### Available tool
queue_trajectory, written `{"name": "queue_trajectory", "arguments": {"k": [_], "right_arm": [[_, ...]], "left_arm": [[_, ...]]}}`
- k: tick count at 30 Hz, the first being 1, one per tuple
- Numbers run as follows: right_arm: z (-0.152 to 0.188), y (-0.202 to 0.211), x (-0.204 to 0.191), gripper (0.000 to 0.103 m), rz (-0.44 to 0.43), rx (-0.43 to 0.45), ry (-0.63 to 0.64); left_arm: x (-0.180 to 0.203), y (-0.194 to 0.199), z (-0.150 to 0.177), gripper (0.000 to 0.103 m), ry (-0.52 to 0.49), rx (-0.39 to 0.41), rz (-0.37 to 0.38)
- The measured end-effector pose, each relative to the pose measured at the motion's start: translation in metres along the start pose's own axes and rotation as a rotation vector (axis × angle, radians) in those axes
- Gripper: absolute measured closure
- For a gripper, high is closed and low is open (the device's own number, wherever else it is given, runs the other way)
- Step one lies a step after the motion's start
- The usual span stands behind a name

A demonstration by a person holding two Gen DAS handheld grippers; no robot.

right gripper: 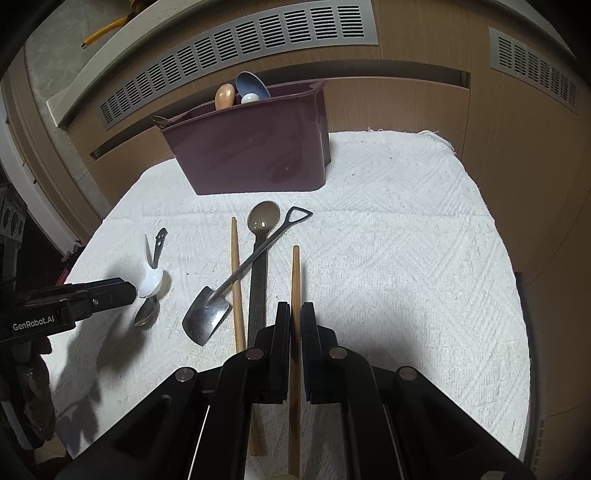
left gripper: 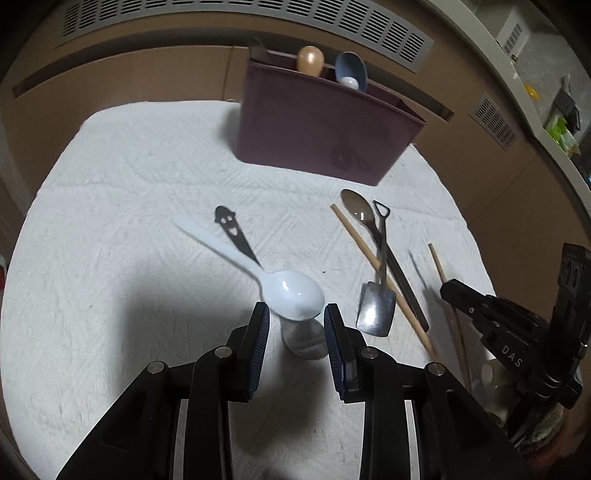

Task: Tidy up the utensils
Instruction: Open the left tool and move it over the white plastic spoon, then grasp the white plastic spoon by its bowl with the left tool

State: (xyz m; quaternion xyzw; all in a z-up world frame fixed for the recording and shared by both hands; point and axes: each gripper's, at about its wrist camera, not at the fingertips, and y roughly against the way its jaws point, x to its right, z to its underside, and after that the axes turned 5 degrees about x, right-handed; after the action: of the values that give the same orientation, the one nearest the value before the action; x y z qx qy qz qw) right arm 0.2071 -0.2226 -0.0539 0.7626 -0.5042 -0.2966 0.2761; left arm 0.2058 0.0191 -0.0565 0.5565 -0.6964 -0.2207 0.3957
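While both handheld grippers hang over a white quilted cloth, the only legible writing is on their housings: "GenRobot.AI" on the left gripper's side in the right wrist view, and "DAS" on the right gripper's body in the left wrist view. The left gripper has its jaws partly apart, and the bowl of a white plastic spoon sits between the tips, its handle angled up off the cloth; whether the pads actually press on the bowl cannot be told. The right gripper has its jaws nearly together on a wooden chopstick that runs forward between its fingers. A second chopstick, a small shovel-shaped metal spoon, a brown long-handled spoon and a dark metal spoon with a face cut into its handle lie on the cloth. A maroon bin stands at the cloth's far edge, with a wooden spoon and a blue spoon upright inside. Only the left wrist view shows the face cutout plainly; only the right wrist view shows a yellow pencil-like stick on the ledge above the vents.
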Motion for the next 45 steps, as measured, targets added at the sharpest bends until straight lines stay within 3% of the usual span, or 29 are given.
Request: {"name": "queue_trajectory", "arguments": {"k": [5,10,20,24,27,31,32,37,42,45], "right_arm": [[0.000,-0.001,0.003,0.097,0.022,-0.016,-0.009],[-0.002,0.001,0.002,0.097,0.051,-0.021,-0.017],[-0.012,-0.008,-0.011,0.097,0.047,-0.041,0.008],[-0.014,-0.010,-0.022,0.097,0.033,-0.042,0.032],[-0.013,-0.010,-0.027,0.097,0.030,-0.043,0.046],[-0.011,-0.008,-0.027,0.097,0.032,-0.042,0.042],[-0.010,-0.006,-0.026,0.097,0.033,-0.040,0.040],[-0.008,-0.007,-0.018,0.097,0.045,-0.045,0.023],[-0.007,-0.008,-0.020,0.097,0.045,-0.051,0.034],[-0.006,-0.007,-0.020,0.097,0.051,-0.051,0.039]], "left_arm": [[-0.014,-0.010,-0.039,0.073,-0.105,0.043,0.053],[-0.066,-0.037,-0.068,0.073,0.014,0.010,0.064],[-0.102,-0.001,-0.012,0.073,0.096,-0.052,0.142],[-0.093,0.021,0.005,0.073,0.024,-0.030,0.107],[-0.069,0.033,0.011,0.073,-0.129,-0.011,0.089],[-0.049,0.019,0.020,0.073,-0.242,-0.180,0.114],[-0.045,0.020,0.022,0.073,-0.259,-0.168,0.117],[-0.041,0.004,0.009,0.073,-0.138,-0.173,0.245],[-0.025,-0.021,-0.011,0.073,-0.071,-0.132,0.287],[-0.010,-0.026,-0.016,0.073,-0.105,-0.140,0.291]]}}
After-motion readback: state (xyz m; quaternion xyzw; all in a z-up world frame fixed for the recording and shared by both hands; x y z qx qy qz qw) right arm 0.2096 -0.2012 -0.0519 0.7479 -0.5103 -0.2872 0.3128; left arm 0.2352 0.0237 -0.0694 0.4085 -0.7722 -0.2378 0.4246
